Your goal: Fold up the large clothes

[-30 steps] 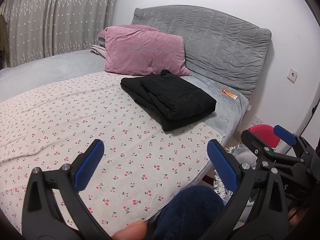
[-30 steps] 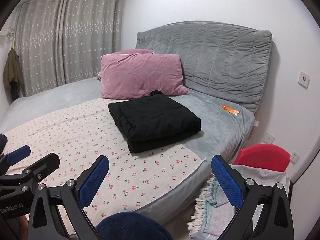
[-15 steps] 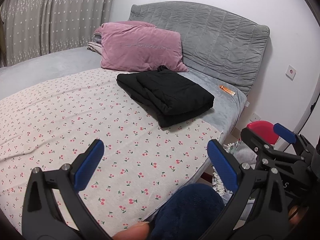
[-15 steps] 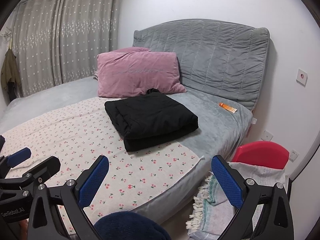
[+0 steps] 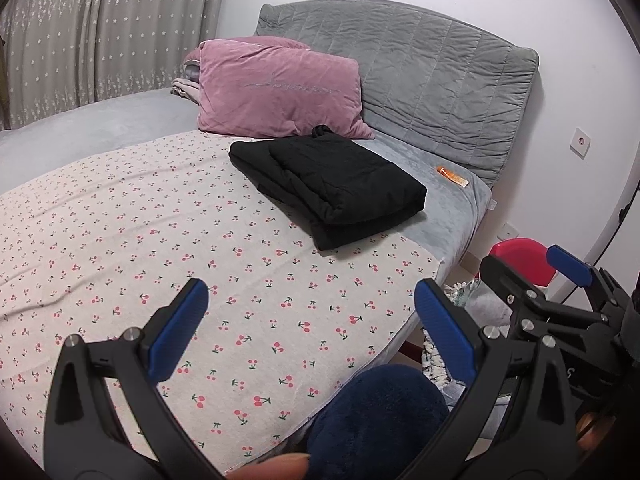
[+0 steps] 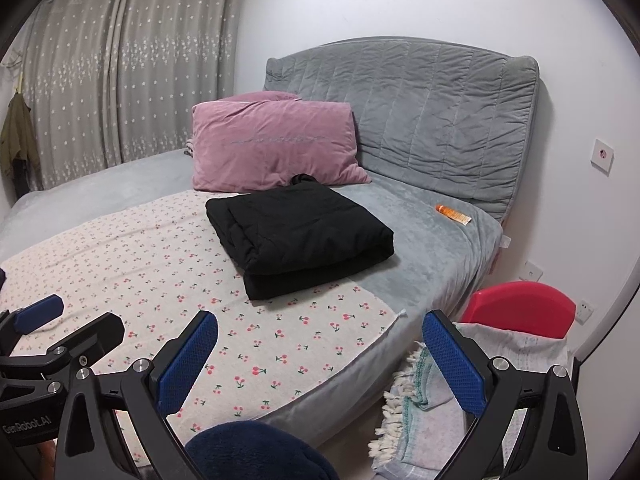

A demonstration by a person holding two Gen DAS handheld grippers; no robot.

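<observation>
Both grippers hanging wide open over the bed's near edge, folded garment lying beyond.

The left gripper [image 5: 308, 330] is holding its blue-padded jaws spread wide, gripping nothing, and the right gripper [image 6: 320, 356] is doing the same just beside it. Under them the cherry-print sheet [image 5: 168, 240] is lying flat across the bed [image 6: 432, 256]. Farther out, the black folded garment [image 6: 300, 232] is sitting as a neat thick bundle, partly on the sheet and partly on the grey cover, just in front of the pink pillow [image 6: 272, 144]. An orange tube [image 6: 453, 214] is resting near the quilted headboard [image 6: 420, 108], and a red stool [image 6: 520, 306] is standing beside the bed.
</observation>
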